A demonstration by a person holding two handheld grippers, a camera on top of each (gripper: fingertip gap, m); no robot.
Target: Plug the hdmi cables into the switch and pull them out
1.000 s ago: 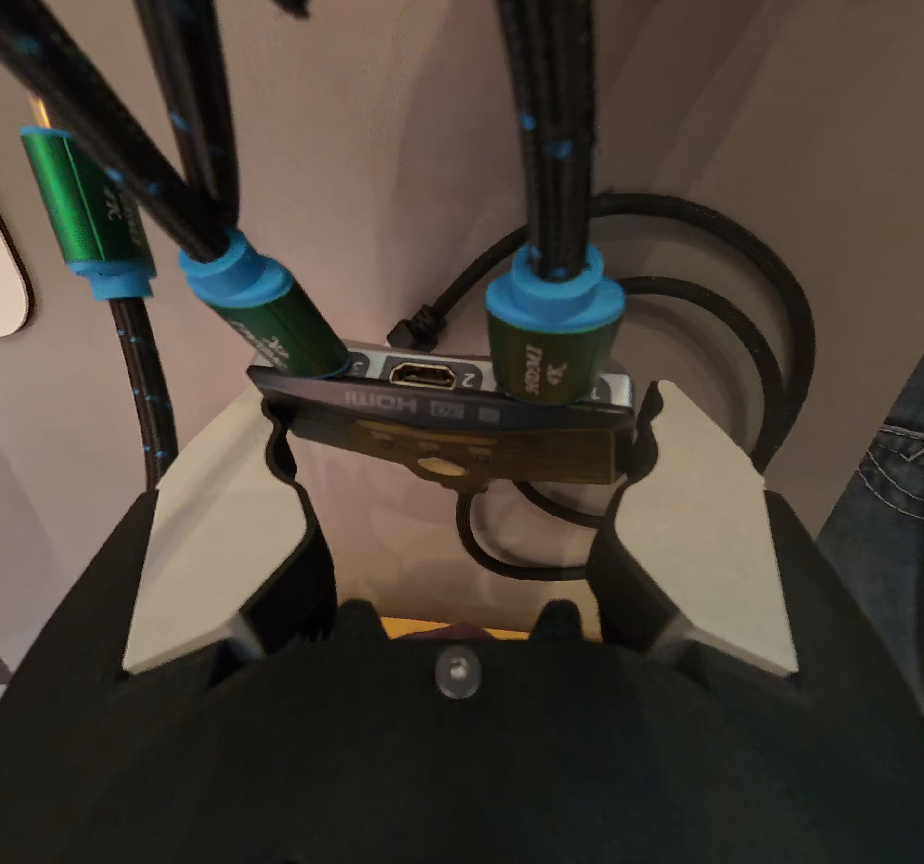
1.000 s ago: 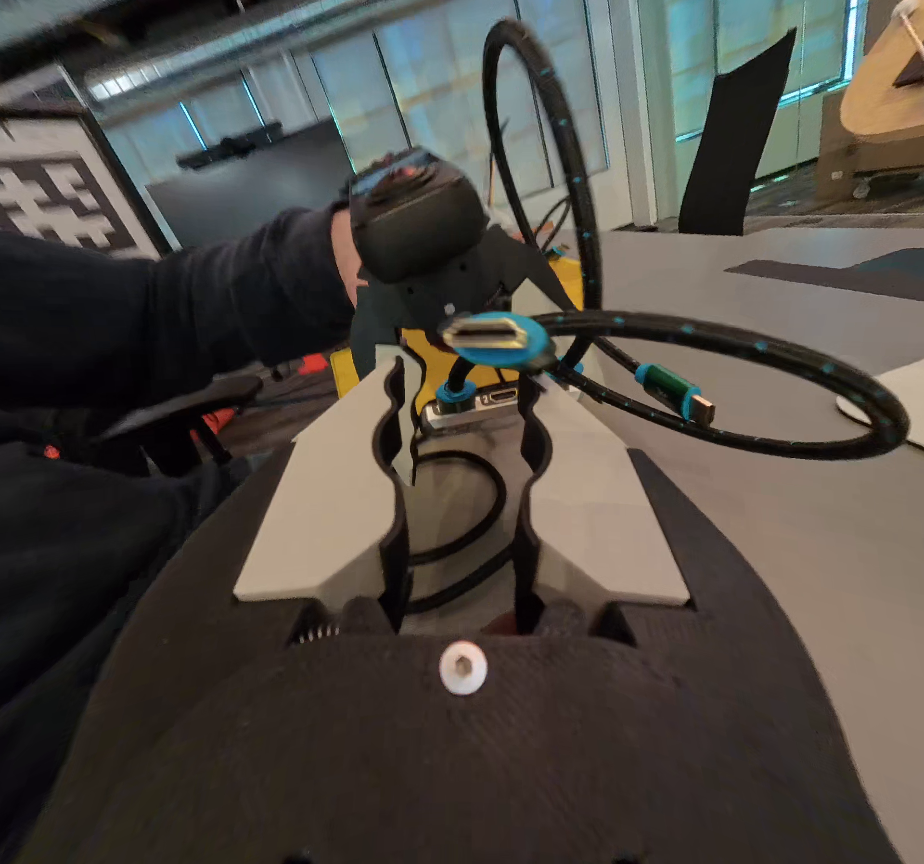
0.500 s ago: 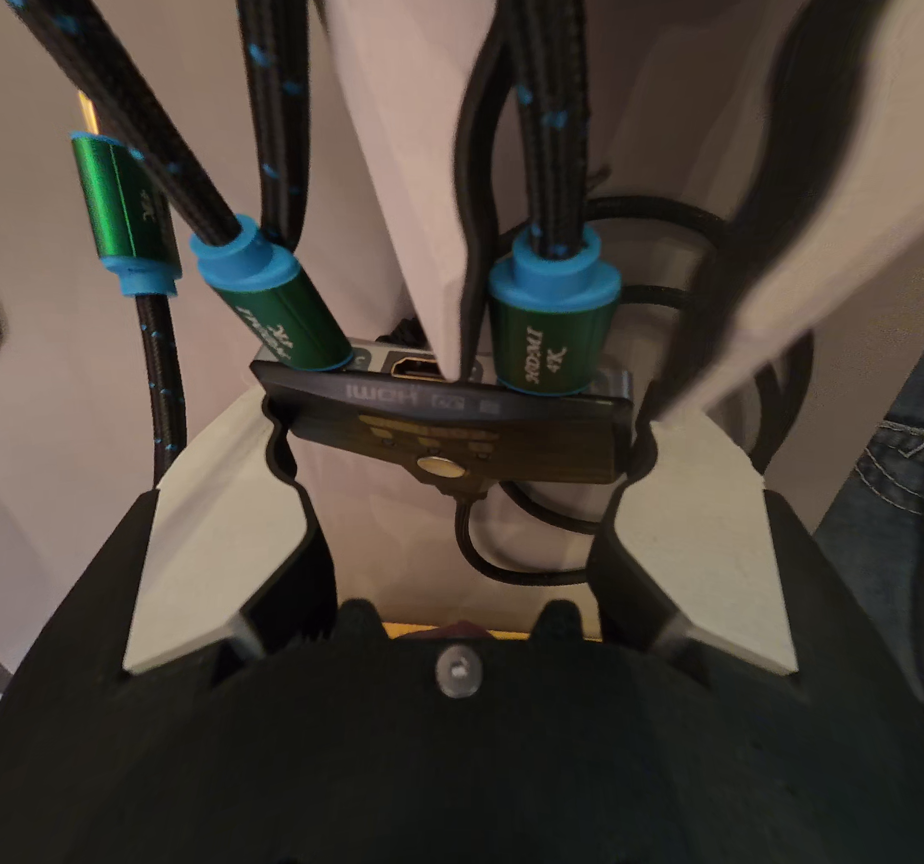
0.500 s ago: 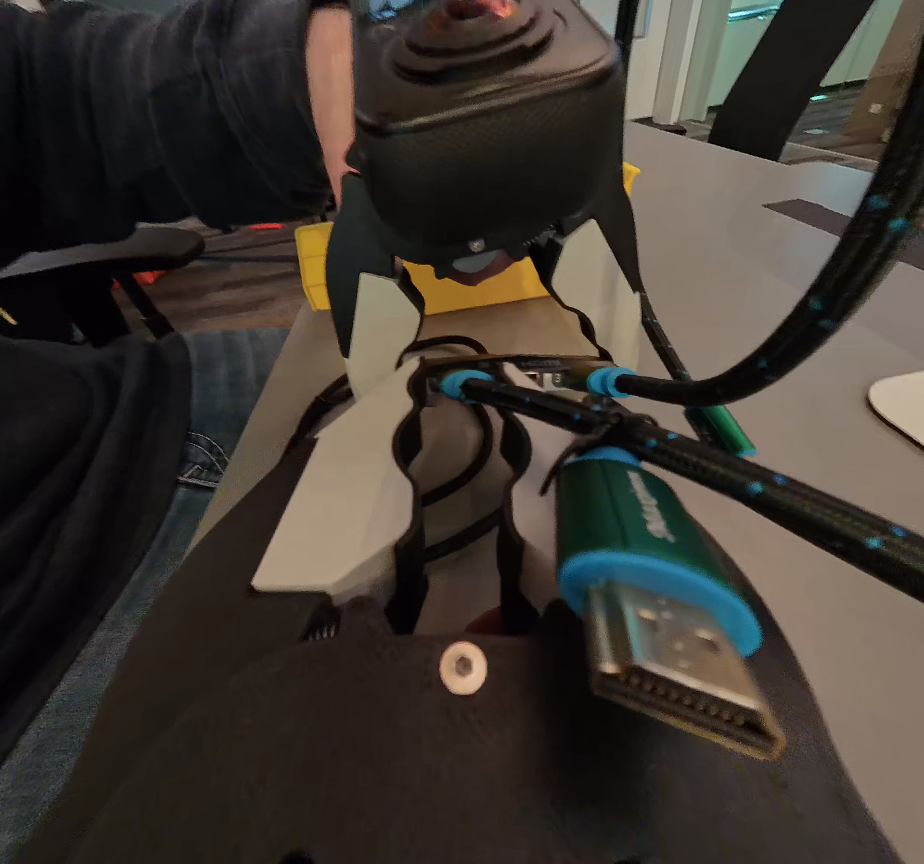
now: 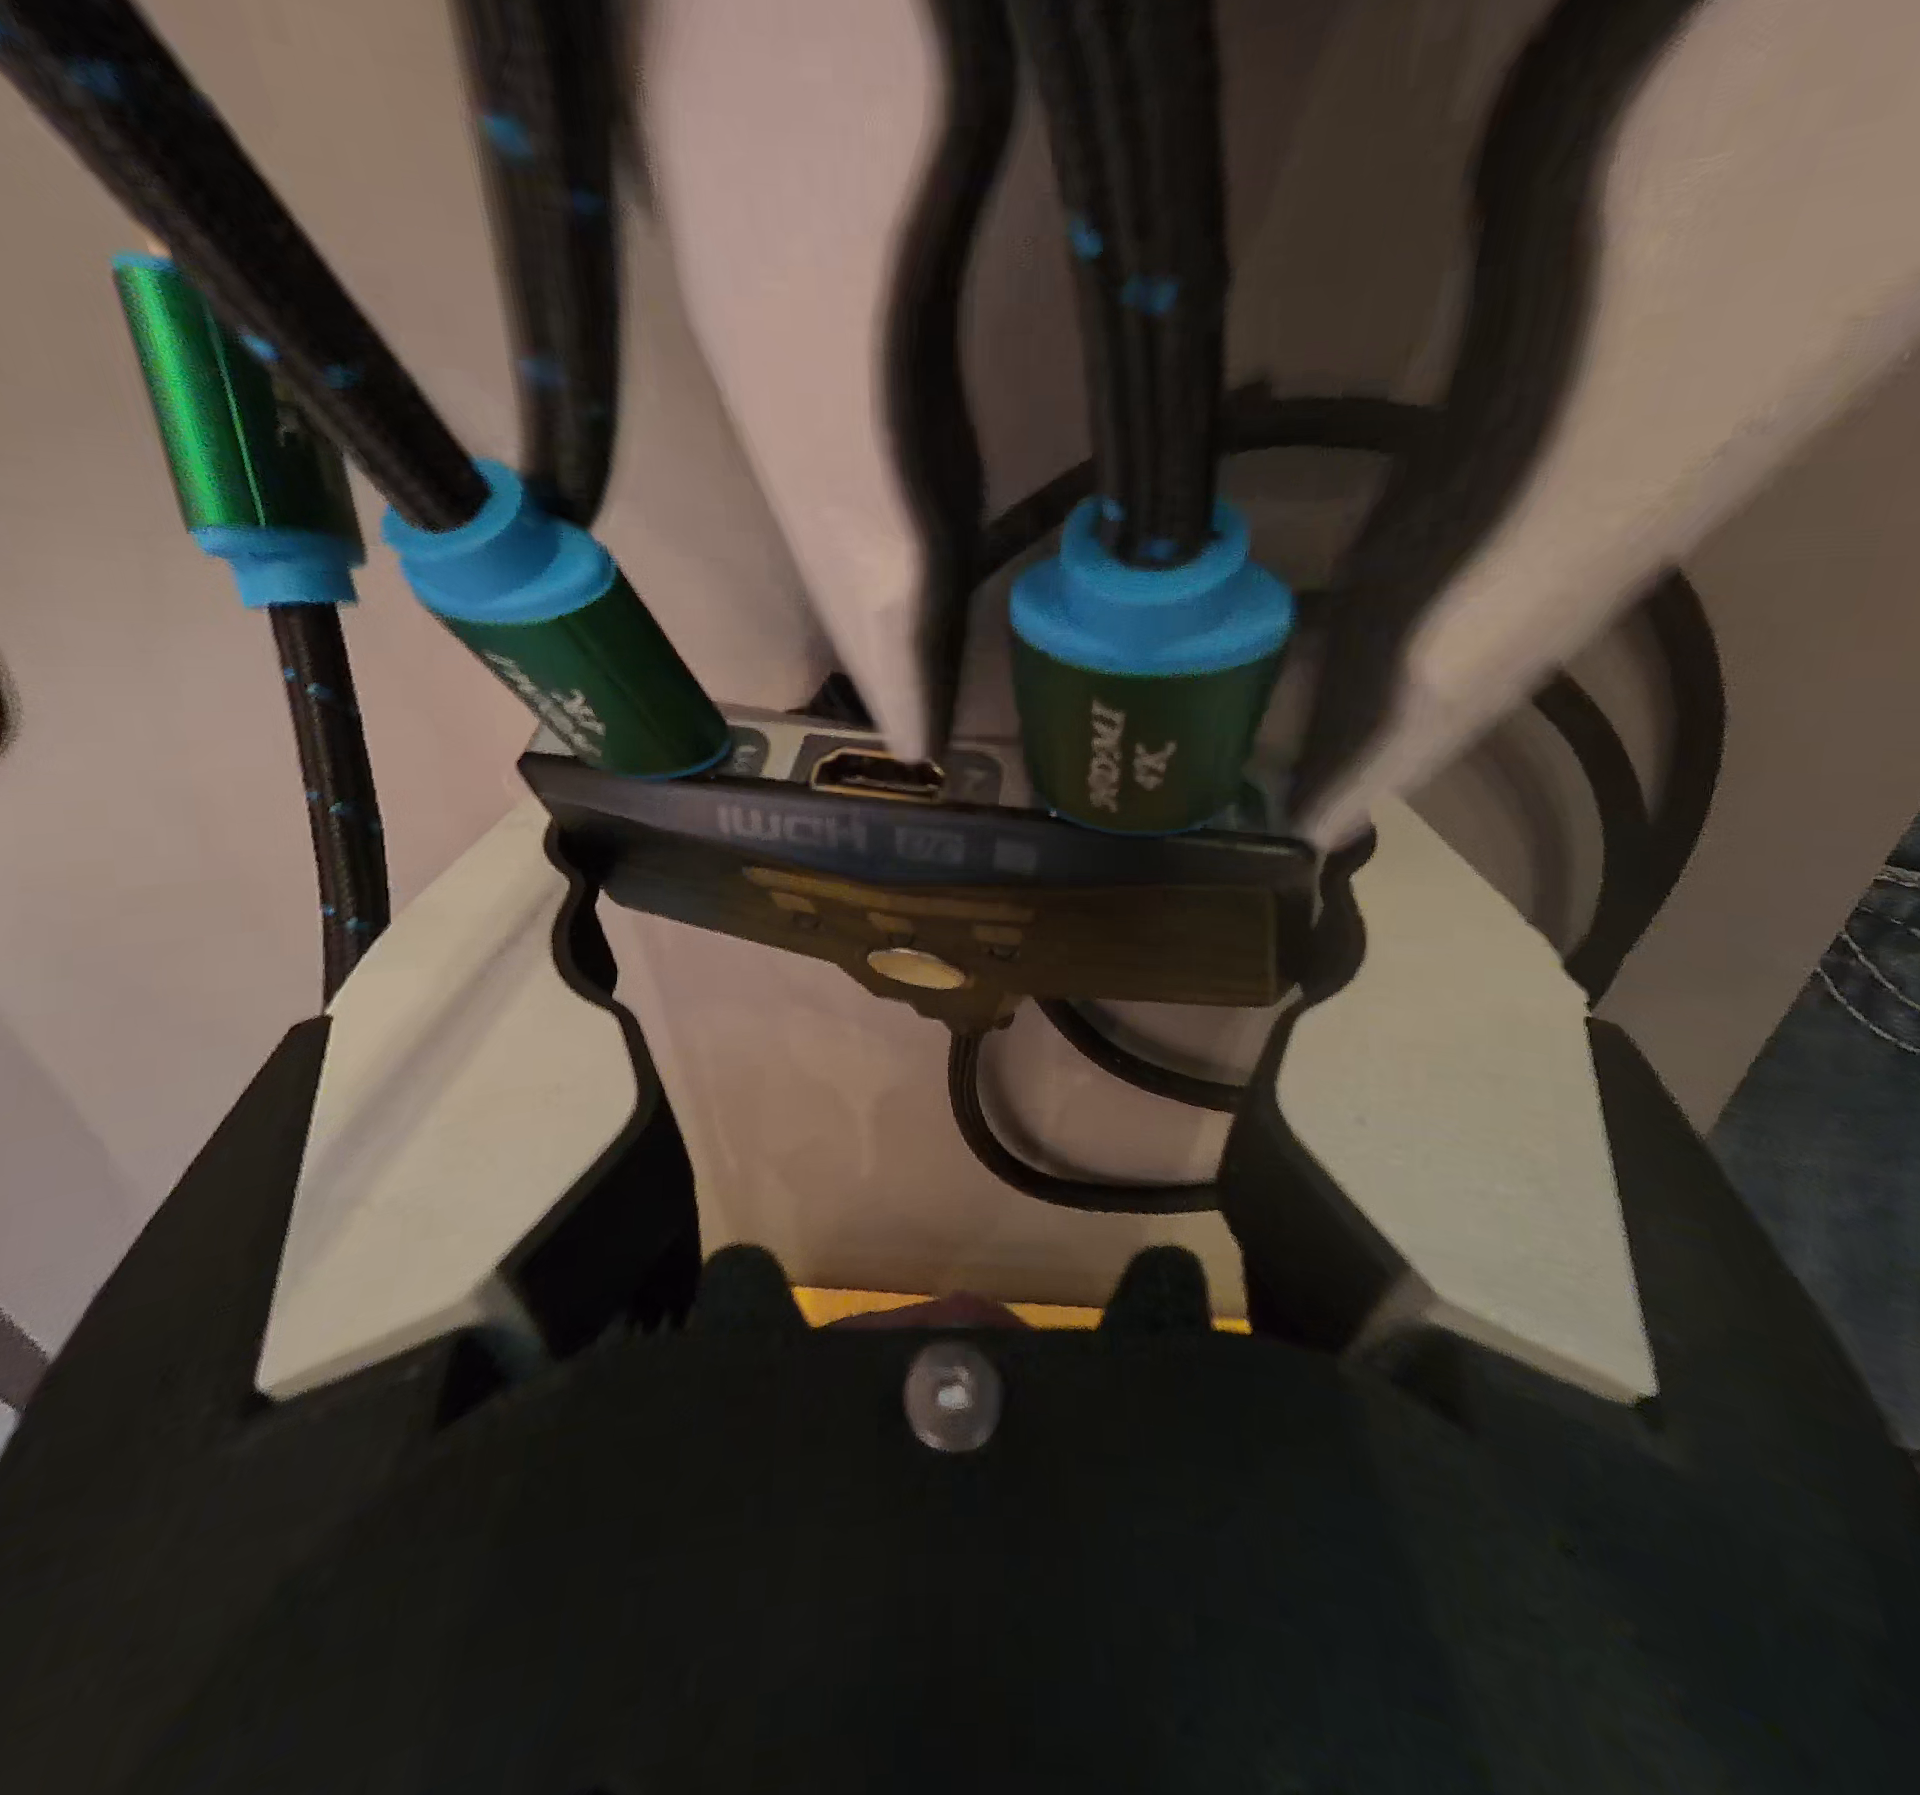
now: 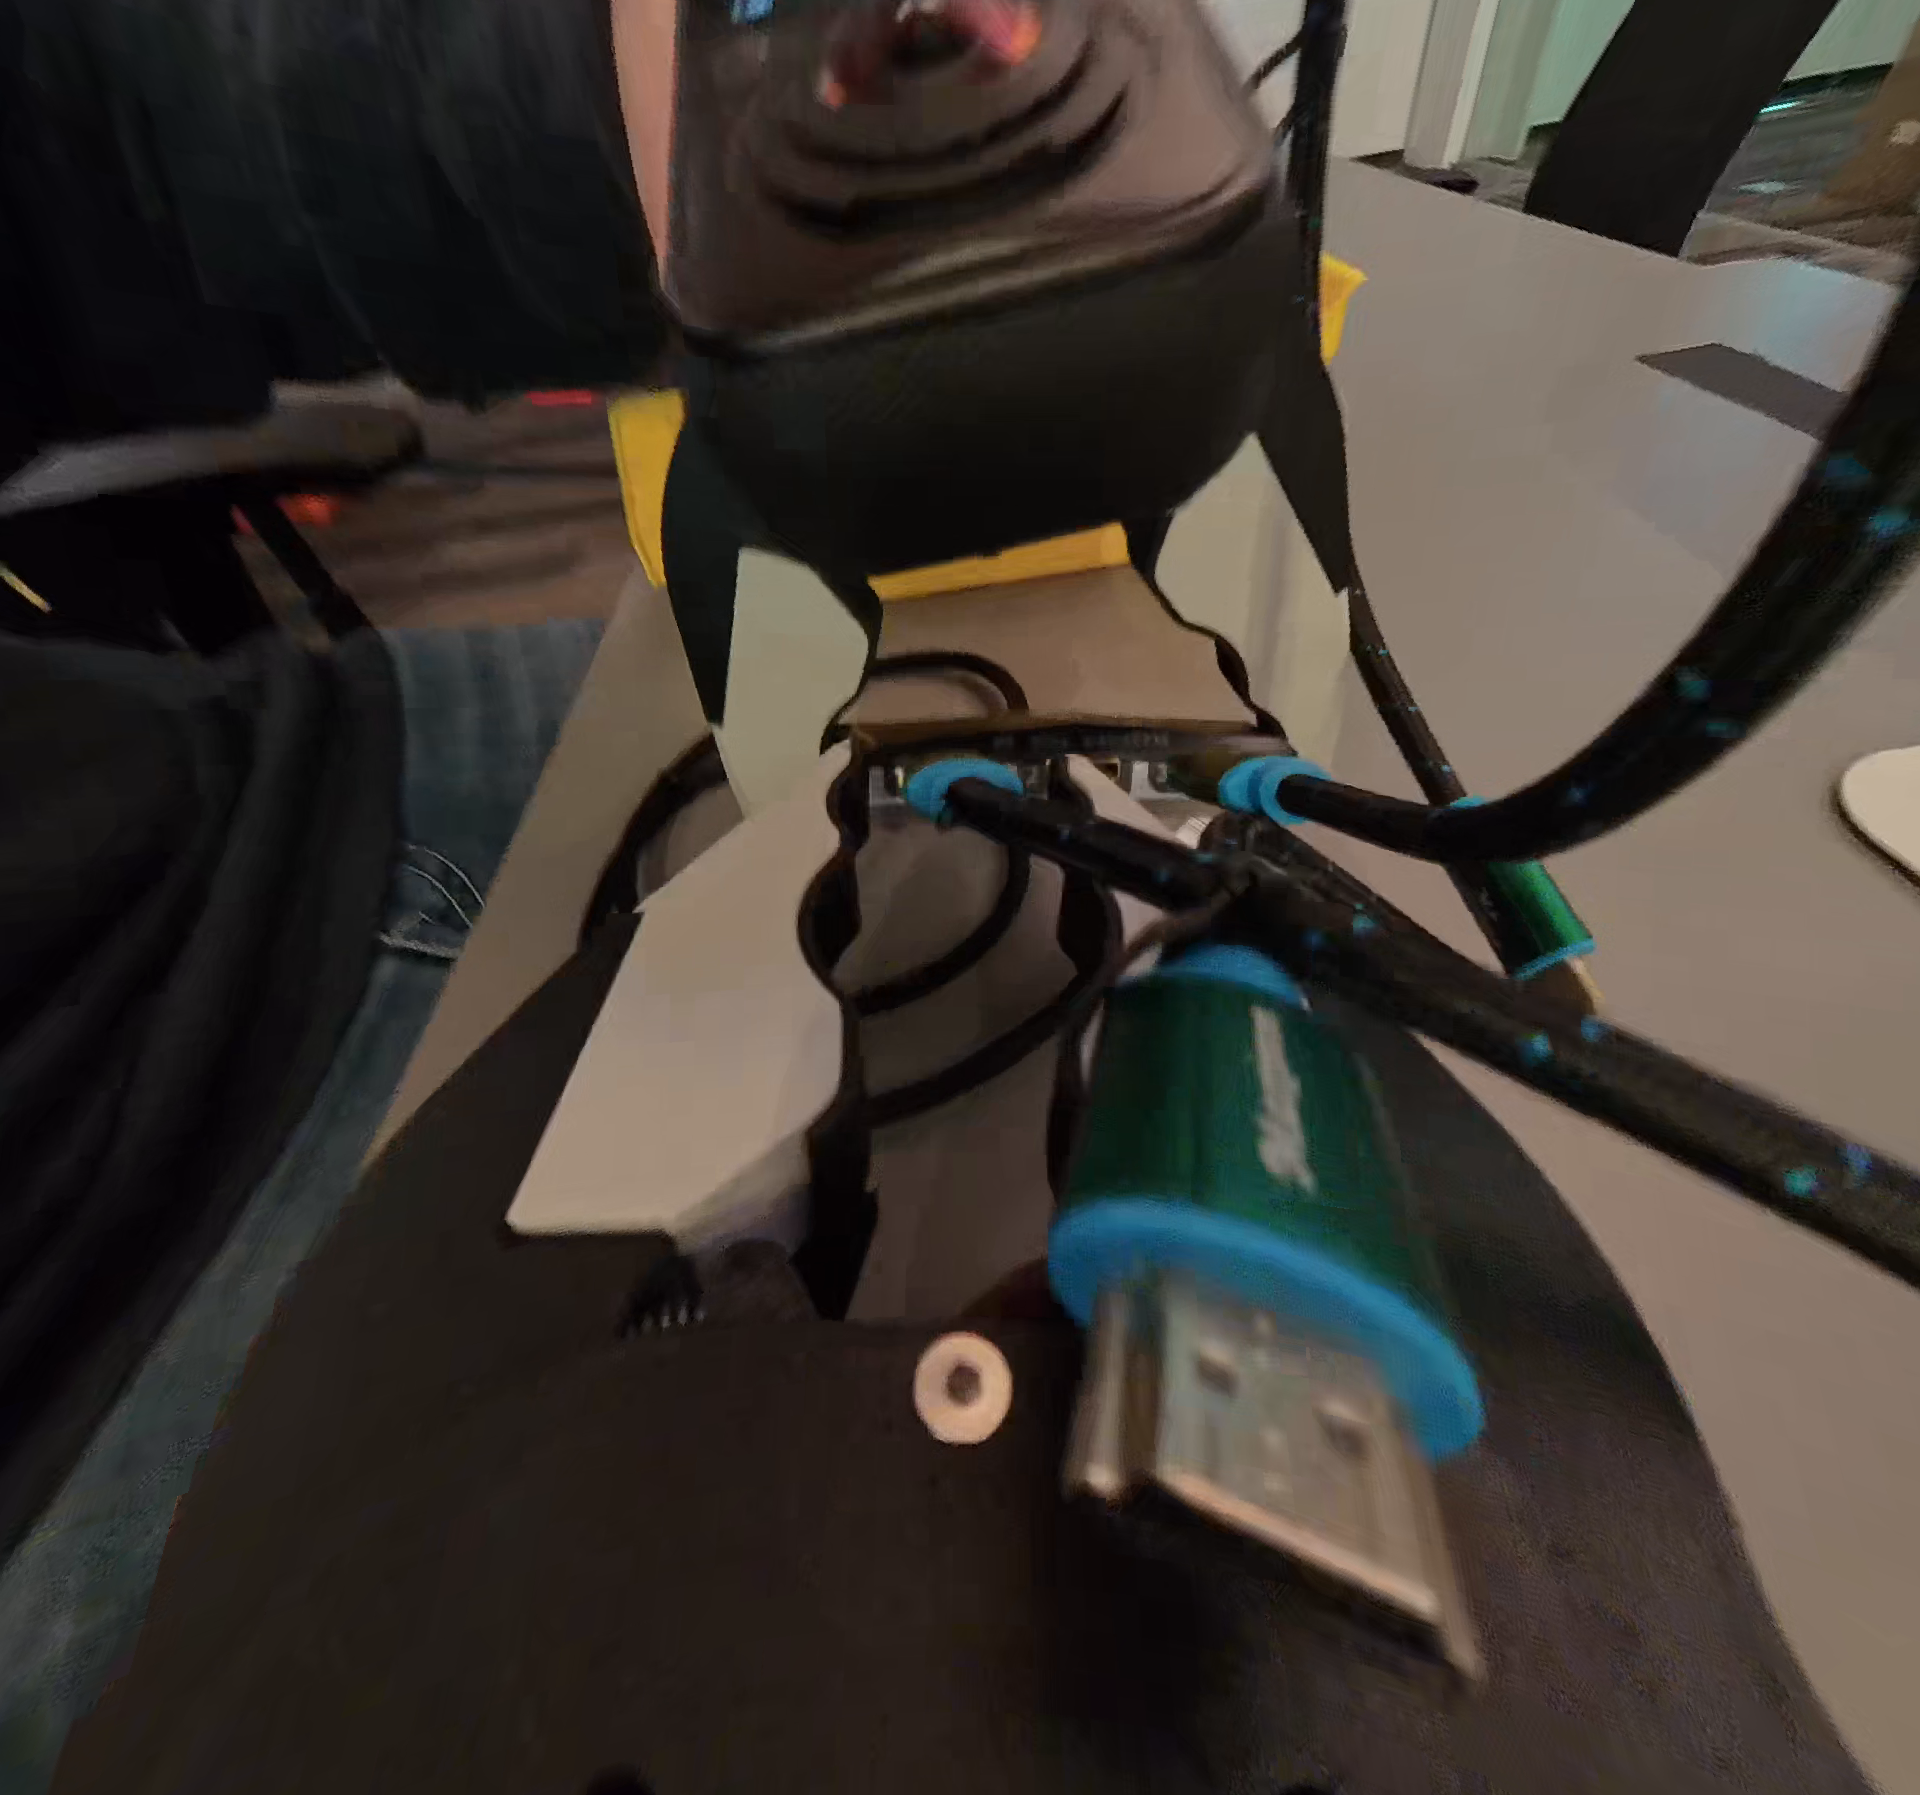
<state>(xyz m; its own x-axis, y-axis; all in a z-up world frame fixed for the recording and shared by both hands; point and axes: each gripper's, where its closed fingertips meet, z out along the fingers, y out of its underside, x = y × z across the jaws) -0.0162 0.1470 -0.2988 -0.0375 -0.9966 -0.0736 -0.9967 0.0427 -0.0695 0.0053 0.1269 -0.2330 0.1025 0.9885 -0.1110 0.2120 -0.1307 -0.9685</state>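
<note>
My left gripper (image 5: 951,872) is shut on the dark HDMI switch (image 5: 935,836) and holds it by its two ends just above the table. Two green plugs with blue collars sit in the switch's outer ports, the left plug (image 5: 561,665) and the right plug (image 5: 1143,696). The middle port (image 5: 878,774) is empty. My right gripper (image 6: 961,810) is open, its blurred fingers (image 5: 821,457) on either side of the right plug and its braided cable. In the right wrist view the switch (image 6: 1060,737) hangs in the left gripper (image 6: 1049,717). A loose plug (image 6: 1247,1205) lies over my right gripper's body.
Another loose green plug (image 5: 229,436) lies on the grey table (image 6: 1558,395) beside the switch. The switch's thin black lead (image 5: 1091,1184) coils under it. A yellow bin (image 6: 644,478) stands behind. A person's dark sleeve (image 6: 312,135) and a white round object (image 6: 1881,810) are nearby.
My right gripper has come in close to the switch, and its fingers now flank the right plug. The loose plug has swung onto its body. The left gripper has held still.
</note>
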